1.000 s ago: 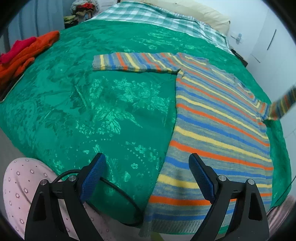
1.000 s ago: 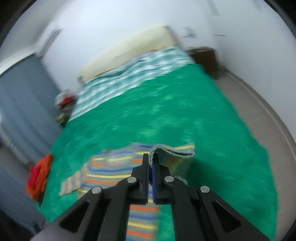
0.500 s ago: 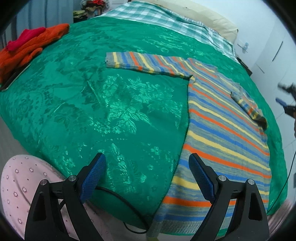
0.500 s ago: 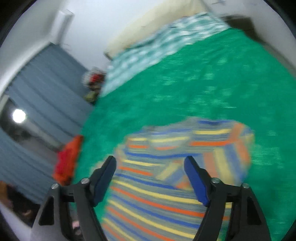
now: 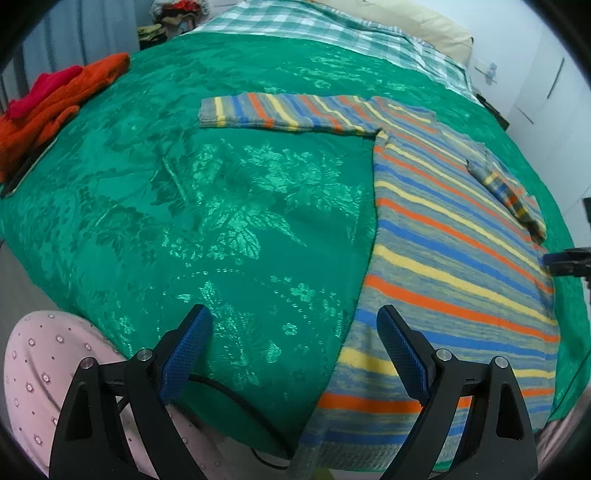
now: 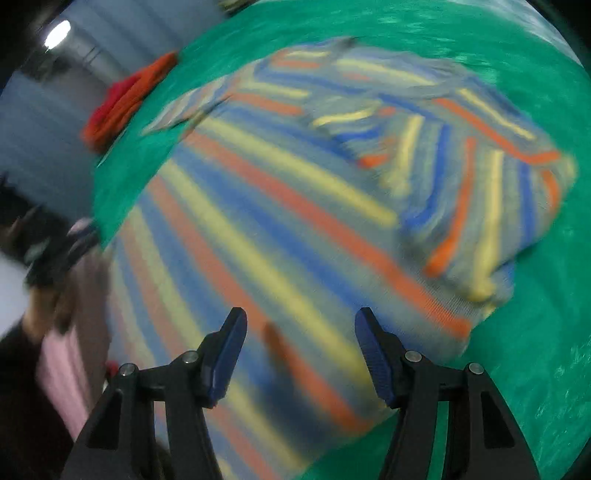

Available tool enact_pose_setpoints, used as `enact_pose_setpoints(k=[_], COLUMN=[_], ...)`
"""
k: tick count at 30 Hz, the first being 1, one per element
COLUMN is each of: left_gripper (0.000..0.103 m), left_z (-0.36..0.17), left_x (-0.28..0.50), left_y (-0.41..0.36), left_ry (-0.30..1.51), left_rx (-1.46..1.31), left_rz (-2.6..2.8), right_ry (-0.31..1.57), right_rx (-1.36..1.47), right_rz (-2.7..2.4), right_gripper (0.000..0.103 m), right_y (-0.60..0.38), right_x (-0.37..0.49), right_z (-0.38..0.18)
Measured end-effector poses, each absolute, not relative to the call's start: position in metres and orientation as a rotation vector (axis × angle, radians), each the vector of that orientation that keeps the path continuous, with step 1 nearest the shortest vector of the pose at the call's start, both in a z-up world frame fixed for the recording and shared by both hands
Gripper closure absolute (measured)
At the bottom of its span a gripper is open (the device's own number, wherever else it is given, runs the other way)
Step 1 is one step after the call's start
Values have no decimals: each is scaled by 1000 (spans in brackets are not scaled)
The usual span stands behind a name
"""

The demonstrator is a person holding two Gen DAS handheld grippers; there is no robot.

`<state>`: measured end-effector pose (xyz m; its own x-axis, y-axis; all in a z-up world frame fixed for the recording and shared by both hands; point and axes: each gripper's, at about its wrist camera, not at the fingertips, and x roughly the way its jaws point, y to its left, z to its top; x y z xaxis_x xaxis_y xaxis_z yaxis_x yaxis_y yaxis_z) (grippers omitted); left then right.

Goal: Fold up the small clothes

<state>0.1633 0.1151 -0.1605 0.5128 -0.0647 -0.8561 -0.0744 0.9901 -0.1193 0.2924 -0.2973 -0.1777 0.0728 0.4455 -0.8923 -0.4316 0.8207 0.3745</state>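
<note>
The striped sweater (image 5: pixel 454 258) lies flat on the green bedspread (image 5: pixel 221 221), its body running along the bed's right side with the hem hanging just over the near edge. One sleeve (image 5: pixel 288 110) stretches straight out toward the bed's left side, while the other sleeve (image 5: pixel 509 192) is folded in and rests on the body near the right edge. We judge that to be the first fold, laid there so the sweater narrows before it is folded lengthwise.

Our left gripper (image 5: pixel 291 354) hovers over the bed's near edge with its jaws wide apart and empty, one blue pad over bare bedspread, the other over the sweater's hem corner. It looks placed to reach the outstretched sleeve, which seems the next part to bring in.

Our right gripper (image 6: pixel 299 350) hangs above the sweater's body, jaws likewise spread and holding nothing. That view is blurred, but the folded sleeve (image 6: pixel 480 184) shows ahead of it, apart from the jaws.

Farther out, a heap of orange and red clothes (image 5: pixel 51 103) sits at the bed's left edge, well apart from the sweater, and a plaid sheet (image 5: pixel 332 33) covers the far end.
</note>
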Motion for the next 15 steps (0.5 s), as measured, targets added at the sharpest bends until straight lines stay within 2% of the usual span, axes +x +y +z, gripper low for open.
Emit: enact_pose_setpoints(k=[5, 8, 11, 13, 15], left_gripper=[11, 11, 11, 11, 11], left_z=[-163, -162, -161, -161, -161], left_x=[167, 166, 166, 166, 165], left_y=[109, 105, 105, 109, 113], left_ry=[1044, 1041, 1041, 1044, 1043], left_rx=[-127, -108, -107, -117, -135], left_rz=[6, 0, 3, 13, 24], right_ry=[1178, 1147, 1200, 1254, 1219], right_rx=[145, 210, 99, -43, -154], right_rz=[439, 105, -20, 56, 202], right_gripper=[41, 41, 41, 41, 41], right_y=[-331, -350, -334, -297, -262], right_x=[319, 362, 393, 403, 393], right_z=[-146, -157, -181, -204, -203])
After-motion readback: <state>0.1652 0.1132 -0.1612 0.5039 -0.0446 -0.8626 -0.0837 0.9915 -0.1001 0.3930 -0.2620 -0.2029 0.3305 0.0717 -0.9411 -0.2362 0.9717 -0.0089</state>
